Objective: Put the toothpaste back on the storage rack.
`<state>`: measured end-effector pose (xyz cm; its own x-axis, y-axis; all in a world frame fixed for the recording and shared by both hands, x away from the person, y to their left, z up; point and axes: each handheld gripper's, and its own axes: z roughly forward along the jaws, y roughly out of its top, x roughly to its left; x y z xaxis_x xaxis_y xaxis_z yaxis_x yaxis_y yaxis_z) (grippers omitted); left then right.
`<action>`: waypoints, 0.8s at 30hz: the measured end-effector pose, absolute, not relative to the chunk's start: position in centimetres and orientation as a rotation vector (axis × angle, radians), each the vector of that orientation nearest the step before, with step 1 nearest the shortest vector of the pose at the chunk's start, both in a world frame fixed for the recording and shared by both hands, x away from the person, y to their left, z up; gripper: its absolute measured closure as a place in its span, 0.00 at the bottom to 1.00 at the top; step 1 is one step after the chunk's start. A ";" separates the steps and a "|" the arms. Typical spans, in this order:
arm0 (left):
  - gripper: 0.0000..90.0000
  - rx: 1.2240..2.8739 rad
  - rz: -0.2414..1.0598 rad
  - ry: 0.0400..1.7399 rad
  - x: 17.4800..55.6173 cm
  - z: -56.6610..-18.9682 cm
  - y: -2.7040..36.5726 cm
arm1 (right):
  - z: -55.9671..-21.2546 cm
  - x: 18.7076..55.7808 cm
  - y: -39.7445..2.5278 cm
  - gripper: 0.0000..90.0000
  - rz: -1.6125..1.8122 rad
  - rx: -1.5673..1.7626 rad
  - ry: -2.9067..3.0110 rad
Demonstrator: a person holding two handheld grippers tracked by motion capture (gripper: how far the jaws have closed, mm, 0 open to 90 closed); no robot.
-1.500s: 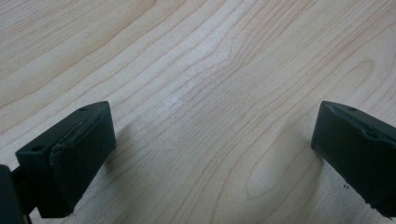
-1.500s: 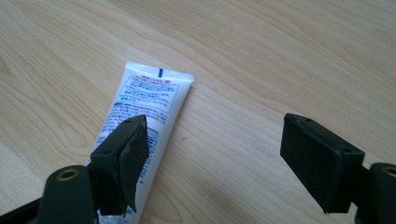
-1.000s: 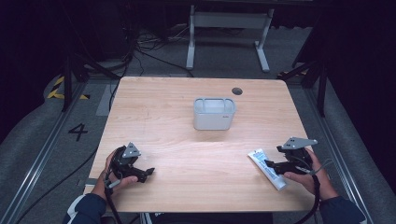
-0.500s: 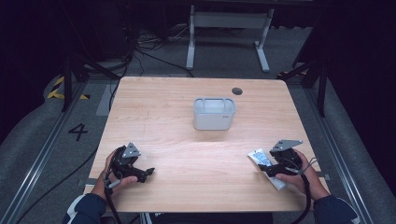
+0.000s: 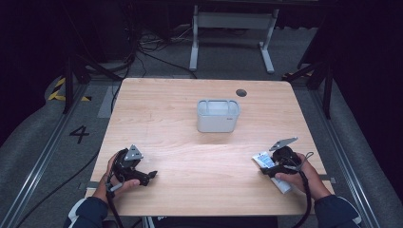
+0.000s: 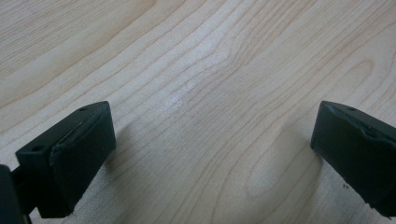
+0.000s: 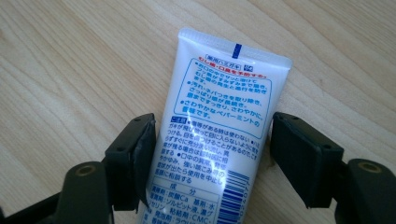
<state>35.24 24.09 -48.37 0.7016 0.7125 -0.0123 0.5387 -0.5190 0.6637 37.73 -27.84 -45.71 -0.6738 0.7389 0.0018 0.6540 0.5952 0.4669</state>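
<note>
- The toothpaste tube lies flat on the wooden table, label up, near the table's front right corner; its crimped end points away from the person.
- The right gripper straddles the tube about mid-length. Its jaws are open: the one at the left of the right gripper view touches or nearly touches the tube's edge, while the other stands a little clear, so nothing is clamped yet.
- To grip well, I would centre the tube between the pads before closing, so both meet its edges together and it does not swivel on the smooth wood.
- A soft tube dents easily, so a gentle, steady squeeze across the width seems wiser than a hard pinch. The jaws should sit low, close to the table, or they may ride over the flat body.
- The grey open-topped bin stands at mid-table, well apart from the tube; it looks a likely place to carry it.
- The left gripper rests near the front left edge, its jaws wide apart over bare wood, holding nothing.
</note>
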 end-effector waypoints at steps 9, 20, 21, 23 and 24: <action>0.00 2.255 0.345 0.949 35.2 -48.4 24.1 | -45.4 38.3 -27.3 0.39 0.587 1.189 2.653; 0.00 2.254 0.344 0.949 35.2 -48.4 24.1 | -45.0 38.4 -26.8 0.58 0.556 1.178 2.679; 0.00 2.254 0.344 0.949 35.2 -48.4 24.1 | -45.0 38.4 -26.8 0.59 0.555 1.175 2.682; 0.00 2.254 0.344 0.949 35.2 -48.4 24.1 | -45.0 38.4 -26.9 0.61 0.555 1.163 2.686; 0.00 2.255 0.344 0.949 35.2 -48.4 24.1 | -45.0 38.4 -26.9 0.62 0.554 1.162 2.687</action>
